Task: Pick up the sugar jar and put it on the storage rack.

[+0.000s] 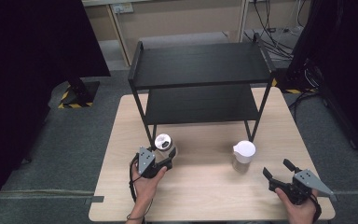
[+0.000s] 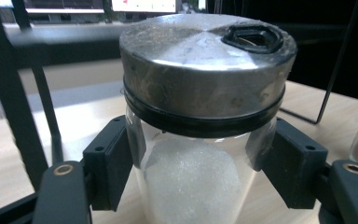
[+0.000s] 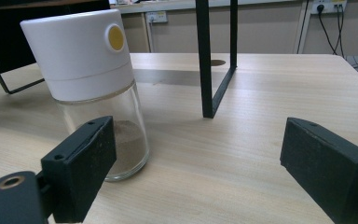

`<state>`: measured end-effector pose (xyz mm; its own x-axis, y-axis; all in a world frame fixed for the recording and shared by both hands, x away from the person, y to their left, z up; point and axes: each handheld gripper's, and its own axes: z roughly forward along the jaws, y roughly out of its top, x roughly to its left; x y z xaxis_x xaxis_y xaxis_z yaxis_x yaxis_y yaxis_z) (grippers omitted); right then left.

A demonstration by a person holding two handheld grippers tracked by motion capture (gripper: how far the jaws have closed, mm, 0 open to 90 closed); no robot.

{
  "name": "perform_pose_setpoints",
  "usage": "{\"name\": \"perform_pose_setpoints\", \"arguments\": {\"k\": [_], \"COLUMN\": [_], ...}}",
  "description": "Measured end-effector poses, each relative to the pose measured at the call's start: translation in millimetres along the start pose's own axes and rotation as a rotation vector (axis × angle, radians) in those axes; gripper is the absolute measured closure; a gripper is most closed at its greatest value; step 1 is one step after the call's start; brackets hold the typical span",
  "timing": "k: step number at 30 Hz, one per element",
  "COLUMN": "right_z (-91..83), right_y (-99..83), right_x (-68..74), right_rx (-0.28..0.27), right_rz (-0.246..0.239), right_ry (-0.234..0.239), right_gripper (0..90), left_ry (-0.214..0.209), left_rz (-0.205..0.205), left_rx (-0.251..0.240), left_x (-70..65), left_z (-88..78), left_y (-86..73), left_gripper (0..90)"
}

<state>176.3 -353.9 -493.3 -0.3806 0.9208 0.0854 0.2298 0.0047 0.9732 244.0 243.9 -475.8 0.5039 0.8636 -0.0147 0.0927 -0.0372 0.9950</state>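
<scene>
Near the left leg of the black two-tier shelf rack (image 1: 200, 84), on the wooden surface (image 1: 205, 186), my left hand-held gripper (image 1: 164, 164) is pinching a glass jar (image 2: 196, 182) just below its metal lid (image 2: 205, 60). Both pads (image 2: 116, 163) press flat against the glass, one on each side, right under the black band of the lid. My right hand-held gripper (image 1: 275, 170) rests at the near right of the surface with its jaws spread wide and nothing between them, pointing toward a second container.

I judge the step in hand to be carrying the jar, probably toward the rack. To do it well, I should keep the jar upright and the squeeze steady, since smooth glass could slip. The lid's rim sitting above the pads gives a useful stop if it slides down. I would lift straight up before swinging toward a shelf, so the base clears the rack's leg.

The jar holds a heaped mound of white crystals, like sugar or coarse salt, filling roughly its lower half; the lid has a dark pouring opening (image 2: 252, 37) near one edge. The white-capped glass dispenser (image 3: 93, 88) stands apart to the right and contains a shallow layer of brownish powder at the bottom.
</scene>
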Motion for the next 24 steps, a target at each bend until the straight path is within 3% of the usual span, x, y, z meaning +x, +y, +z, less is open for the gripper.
{"name": "perform_pose_setpoints", "arguments": {"k": [9, 24], "right_z": [0.0, -0.1], "right_y": [0.2, -0.2], "right_x": [-0.2, 0.0], "right_rx": [0.001, -0.001], "right_rz": [-0.001, 0.002], "right_ry": [0.0, -0.001], "right_gripper": [10.8, 10.8], "left_ry": [0.026, 0.078], "left_rz": [0.03, 0.095], "left_rx": [-0.113, -0.195], "left_x": [-8.6, -24.4], "left_z": [-18.6, -32.0], "left_y": [19.8, 41.3], "left_gripper": [30.3, 30.4]}}
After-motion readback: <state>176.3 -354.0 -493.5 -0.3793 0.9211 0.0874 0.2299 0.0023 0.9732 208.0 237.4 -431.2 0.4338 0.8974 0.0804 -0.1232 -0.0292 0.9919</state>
